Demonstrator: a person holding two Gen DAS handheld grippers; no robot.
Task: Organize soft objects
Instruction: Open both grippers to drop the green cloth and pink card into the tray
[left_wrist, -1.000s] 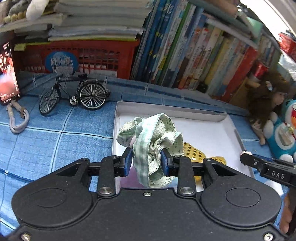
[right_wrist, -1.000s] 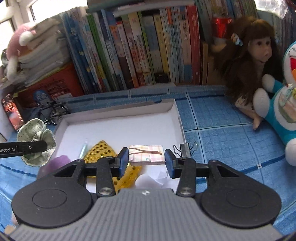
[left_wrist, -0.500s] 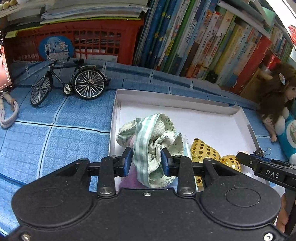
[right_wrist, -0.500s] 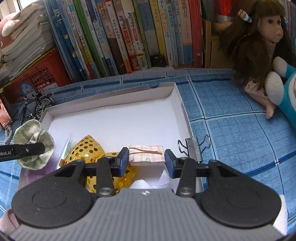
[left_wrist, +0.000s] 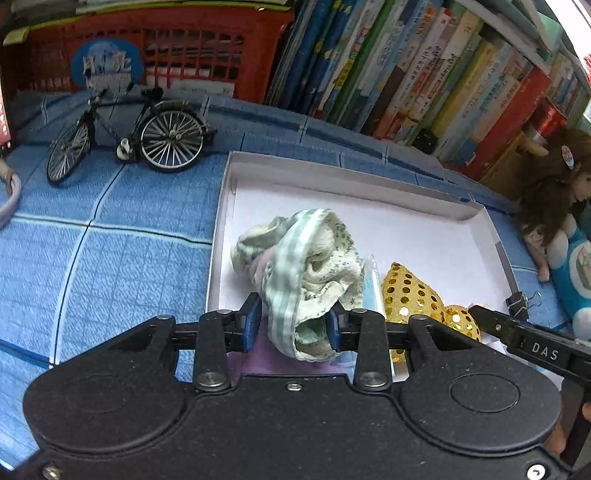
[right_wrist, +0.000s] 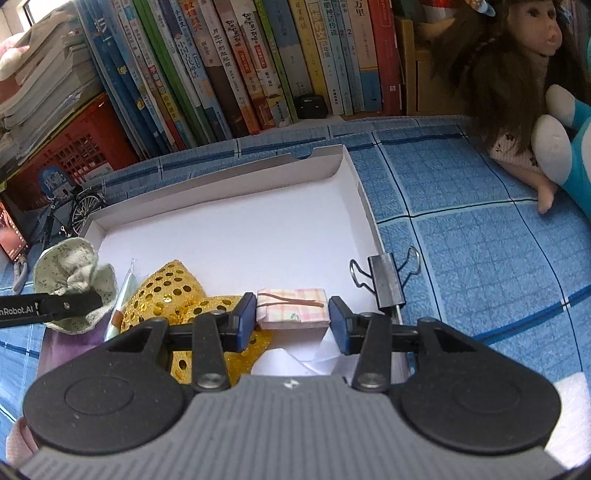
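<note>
The left gripper (left_wrist: 293, 325) is opening around the green cloth (left_wrist: 306, 273) over the white box (left_wrist: 369, 184). The right gripper (right_wrist: 292, 319) is opening too, its pads clear of the pink packet (right_wrist: 293, 308).

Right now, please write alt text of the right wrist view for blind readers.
A pink folded cloth sits between the right gripper's jaws over a white box holding a gold sequined pouch; the left gripper grips a floral cloth.

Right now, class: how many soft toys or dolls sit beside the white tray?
2. A long-haired doll leans at the bookshelf, right of the white tray; a blue-and-white plush toy lies against it, further right. Others may be out of frame.
</note>
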